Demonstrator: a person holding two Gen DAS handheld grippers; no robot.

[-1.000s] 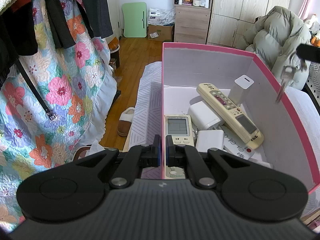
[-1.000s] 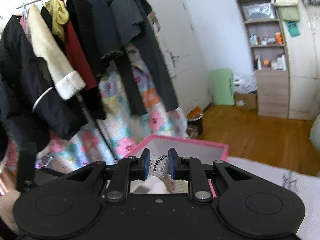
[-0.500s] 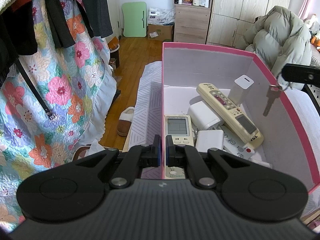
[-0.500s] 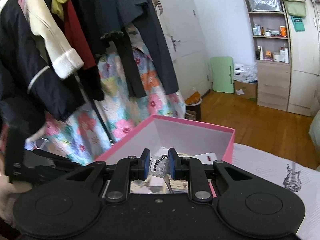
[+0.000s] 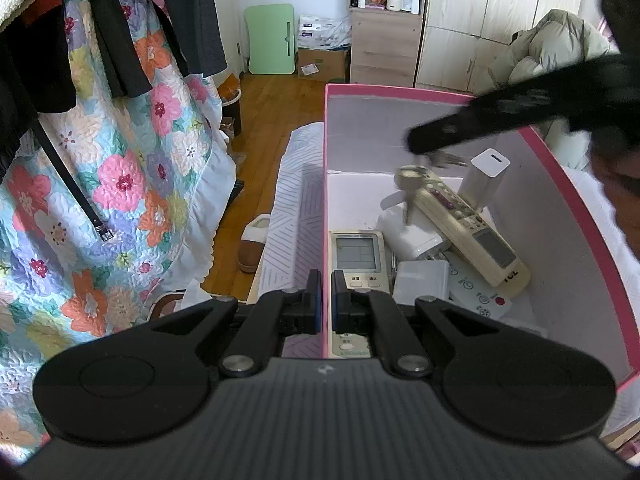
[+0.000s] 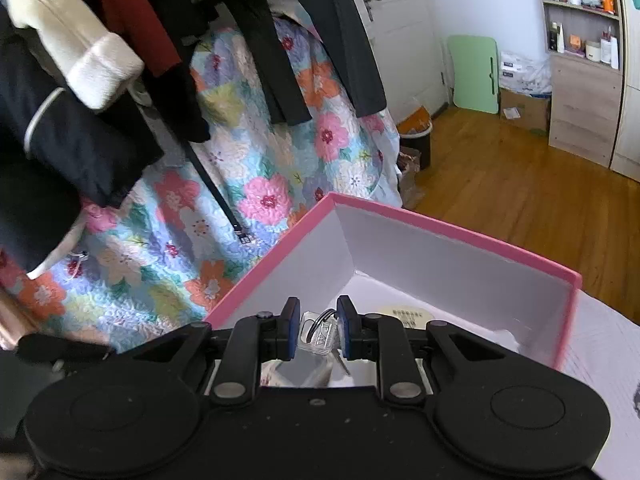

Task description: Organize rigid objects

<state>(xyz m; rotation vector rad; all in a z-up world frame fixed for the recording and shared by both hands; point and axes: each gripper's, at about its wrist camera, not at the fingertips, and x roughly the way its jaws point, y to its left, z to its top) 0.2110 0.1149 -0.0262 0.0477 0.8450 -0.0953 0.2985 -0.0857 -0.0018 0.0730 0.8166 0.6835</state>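
Note:
A pink box with white inner walls holds a grey remote with a screen, a beige remote, white chargers and a white upright block. My left gripper is shut on the box's near-left wall. My right gripper hangs over the box with its jaws parted, and a bunch of keys sits between them, touching the right pad. In the left wrist view the keys dangle under the right gripper's dark arm above the remotes.
The box sits on a white striped cover. A floral quilt and hanging dark clothes are to the left. A slipper lies on the wooden floor. A padded jacket and cabinets stand behind.
My right gripper moved left and down over the box, carrying the keys above the remotes, and its jaws have widened around them. My left gripper has stayed put.

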